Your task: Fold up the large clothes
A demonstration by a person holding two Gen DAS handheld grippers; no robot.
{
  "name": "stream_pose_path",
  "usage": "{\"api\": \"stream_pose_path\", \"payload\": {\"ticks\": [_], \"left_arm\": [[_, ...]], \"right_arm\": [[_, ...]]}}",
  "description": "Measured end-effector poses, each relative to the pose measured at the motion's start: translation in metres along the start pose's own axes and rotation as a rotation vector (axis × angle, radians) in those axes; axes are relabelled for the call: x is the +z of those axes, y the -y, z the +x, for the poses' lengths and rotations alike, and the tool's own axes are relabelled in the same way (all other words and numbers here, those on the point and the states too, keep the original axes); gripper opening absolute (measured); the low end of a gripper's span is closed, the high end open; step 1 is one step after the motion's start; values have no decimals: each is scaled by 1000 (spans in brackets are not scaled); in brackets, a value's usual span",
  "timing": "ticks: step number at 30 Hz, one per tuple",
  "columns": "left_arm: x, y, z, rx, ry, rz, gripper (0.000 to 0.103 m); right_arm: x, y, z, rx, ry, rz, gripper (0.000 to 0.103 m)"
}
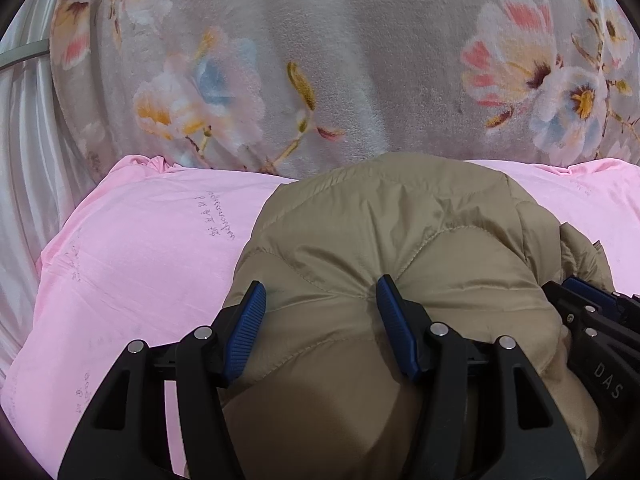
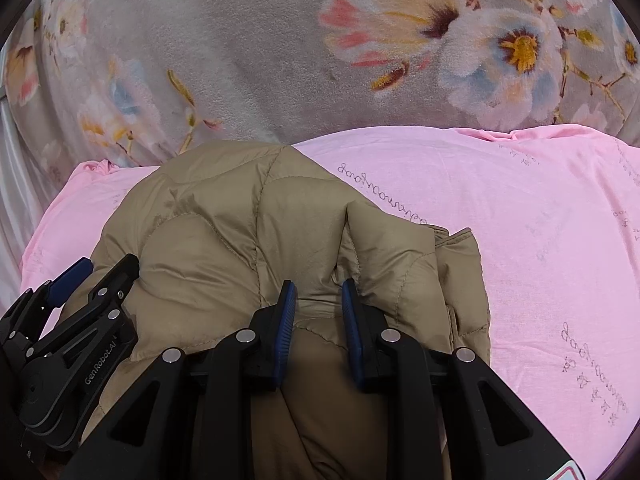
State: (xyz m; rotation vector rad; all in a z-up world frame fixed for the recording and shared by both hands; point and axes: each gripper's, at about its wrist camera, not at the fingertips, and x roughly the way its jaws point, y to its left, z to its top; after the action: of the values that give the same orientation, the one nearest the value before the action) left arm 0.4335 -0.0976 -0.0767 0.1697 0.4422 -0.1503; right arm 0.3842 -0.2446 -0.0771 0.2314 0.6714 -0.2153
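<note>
A tan quilted puffer jacket (image 1: 400, 240) lies bunched on a pink sheet (image 1: 140, 260); it also shows in the right wrist view (image 2: 240, 240). My left gripper (image 1: 322, 300) has its blue pads wide apart, pressed onto the jacket's near part with fabric bulging between them. My right gripper (image 2: 318, 300) has its pads closer together with a ridge of jacket fabric pinched between them. The right gripper shows at the right edge of the left wrist view (image 1: 592, 312), and the left gripper at the left edge of the right wrist view (image 2: 80, 288). The two grippers are side by side.
The pink sheet (image 2: 540, 240) carries faint embroidered script and spreads to both sides. Behind it lies a grey plush blanket with large flowers (image 1: 340, 60), also in the right wrist view (image 2: 260, 40). White satin fabric (image 1: 24, 160) is at the far left.
</note>
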Motion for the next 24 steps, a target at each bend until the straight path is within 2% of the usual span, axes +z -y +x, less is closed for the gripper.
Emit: {"api": "stream_pose_path", "payload": {"ticks": [5, 8, 9, 13, 15, 18, 20, 23, 24], "left_arm": [[0, 0, 0, 9, 3, 3, 57], [0, -3, -4, 18, 14, -10, 62], [-1, -6, -7, 13, 15, -24, 66], [-5, -29, -41, -22, -33, -61, 66], [-9, -36, -60, -43, -41, -81, 66], [-25, -33, -68, -47, -75, -78, 66], [-34, -29, -67, -30, -86, -72, 66], [-37, -32, -85, -39, -106, -87, 66], [-38, -33, -93, -43, -101, -91, 66]], "right_arm": [[-1, 1, 0, 1, 4, -1, 21], [-2, 3, -6, 17, 16, 7, 23], [-3, 3, -14, 19, 10, 6, 23], [-13, 1, -77, 37, 24, -44, 28], [-25, -1, -89, 49, -12, -70, 28], [-45, -6, -84, 1, -26, -137, 34], [-45, -6, -86, -14, -34, -143, 35], [-42, -4, -110, -16, -51, -127, 39], [-45, -1, -123, -12, -41, -120, 46]]}}
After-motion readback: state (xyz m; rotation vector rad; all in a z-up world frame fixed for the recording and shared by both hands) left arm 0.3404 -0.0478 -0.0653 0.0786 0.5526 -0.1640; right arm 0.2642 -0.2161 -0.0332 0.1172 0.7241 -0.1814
